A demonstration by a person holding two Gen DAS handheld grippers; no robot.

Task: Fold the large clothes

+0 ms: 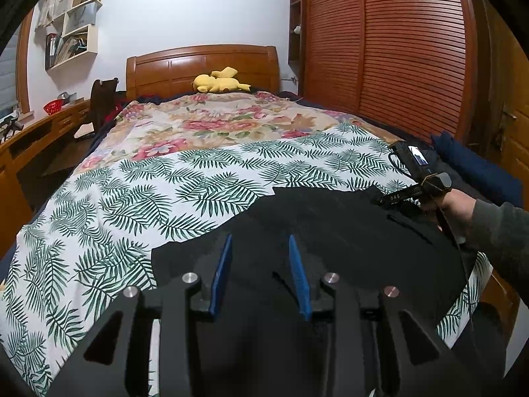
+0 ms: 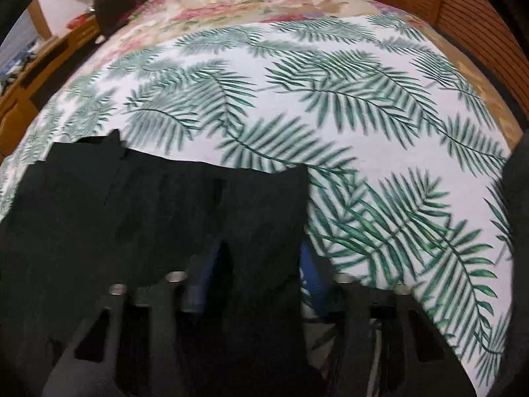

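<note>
both wrist views low over the leaf-print sheet [image 1: 165, 192], facing the headboard [image 1: 201, 66]

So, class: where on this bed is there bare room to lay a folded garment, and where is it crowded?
Free: the palm-leaf sheet between the black garment and the floral quilt, and the leaf patch right of the garment in the right wrist view. Crowded: the near edge, where the left gripper, right gripper and garment meet; the yellow plush toy occupies the headboard end.
</note>
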